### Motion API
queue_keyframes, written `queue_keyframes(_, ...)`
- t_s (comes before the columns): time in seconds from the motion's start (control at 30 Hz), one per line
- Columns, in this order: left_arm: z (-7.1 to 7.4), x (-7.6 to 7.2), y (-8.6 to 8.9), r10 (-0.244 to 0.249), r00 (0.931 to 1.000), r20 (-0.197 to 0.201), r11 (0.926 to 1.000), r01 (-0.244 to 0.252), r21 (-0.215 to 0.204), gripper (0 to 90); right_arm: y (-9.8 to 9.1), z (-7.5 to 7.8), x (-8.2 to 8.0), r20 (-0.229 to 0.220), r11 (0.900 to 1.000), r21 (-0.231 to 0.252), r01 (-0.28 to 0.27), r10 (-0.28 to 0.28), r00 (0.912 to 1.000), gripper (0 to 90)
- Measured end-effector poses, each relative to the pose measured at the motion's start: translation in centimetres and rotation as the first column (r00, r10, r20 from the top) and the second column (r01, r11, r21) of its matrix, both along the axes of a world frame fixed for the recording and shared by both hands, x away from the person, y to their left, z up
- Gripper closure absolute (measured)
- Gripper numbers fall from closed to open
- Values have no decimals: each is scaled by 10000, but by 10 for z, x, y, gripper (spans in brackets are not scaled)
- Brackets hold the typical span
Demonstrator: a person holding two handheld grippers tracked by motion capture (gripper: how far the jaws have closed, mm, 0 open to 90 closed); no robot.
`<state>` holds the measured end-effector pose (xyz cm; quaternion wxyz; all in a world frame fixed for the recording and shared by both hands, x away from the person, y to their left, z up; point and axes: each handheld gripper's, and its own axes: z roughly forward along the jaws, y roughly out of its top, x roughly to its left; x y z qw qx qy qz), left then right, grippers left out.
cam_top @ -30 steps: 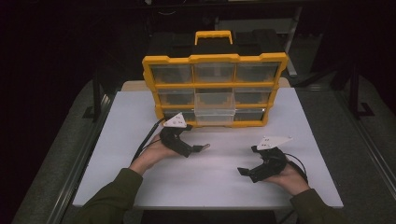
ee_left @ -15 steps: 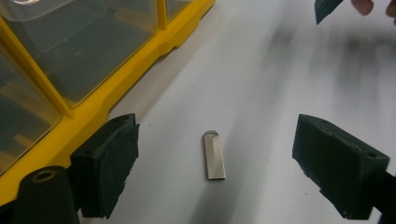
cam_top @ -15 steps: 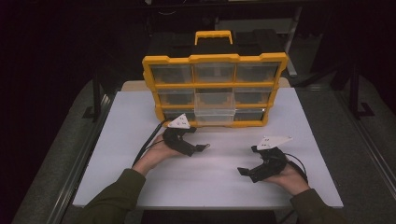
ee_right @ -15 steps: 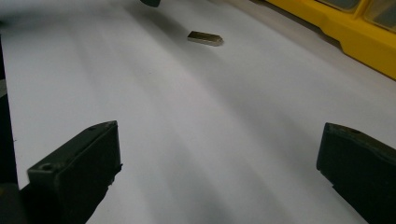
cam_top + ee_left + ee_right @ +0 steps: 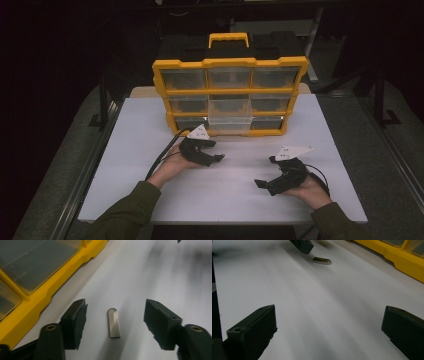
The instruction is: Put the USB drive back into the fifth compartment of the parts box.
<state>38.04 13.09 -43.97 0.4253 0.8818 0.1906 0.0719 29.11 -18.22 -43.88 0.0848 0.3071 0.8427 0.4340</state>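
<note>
A small silver USB stick (image 5: pixel 114 323) lies flat on the white table (image 5: pixel 150 150), in front of a yellow organizer with clear drawers (image 5: pixel 230 95). My left gripper (image 5: pixel 115 305) straddles the stick. Its jaws have just been closing and stand half apart, with a gap on each side of the stick, so the pads do not touch it. In the high view the left gripper (image 5: pixel 216 150) sits just below the organizer's front. My right gripper (image 5: pixel 266 172) rests low at the right, wide open with nothing in it (image 5: pixel 329 315). The right gripper view shows the stick (image 5: pixel 322 260) farther off.
The organizer's yellow frame (image 5: pixel 37 297) runs close along the left gripper's left side. Its middle drawer (image 5: pixel 229 117) is pulled out toward me. A black handle-topped case body stands behind it. Bare white tabletop lies between the two hands.
The left gripper's jaws have drawn closer together around the stick, and the hand has edged slightly right. The right hand has not moved.
</note>
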Motion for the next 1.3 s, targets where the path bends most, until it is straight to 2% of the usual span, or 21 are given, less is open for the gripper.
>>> queue_keyframes(0.2,-3,-1,0,-72,10000,16,10000,72,47,435,0,0,0,-11,10000,15,17,-17,10000,0)
queue_keyframes(0.23,-5,-1,-1,-140,9998,103,9997,138,211,435,0,0,0,-11,10000,15,17,-17,10000,0)
queue_keyframes(0.37,-8,-2,-2,-105,9999,107,9995,102,312,516,-1,0,0,-1,10000,19,14,-14,10000,0)
queue_keyframes(0.73,-13,-4,-7,140,9997,199,9983,-151,562,611,0,0,0,-4,10000,6,14,-14,10000,0)
queue_keyframes(0.97,-18,-4,-10,206,9997,120,9976,-213,654,637,0,0,0,-7,10000,-7,7,-7,10000,0)
queue_keyframes(1.3,-19,-2,-9,407,9992,-6,9966,-405,719,723,0,0,0,-11,10000,-31,9,-9,10000,0)
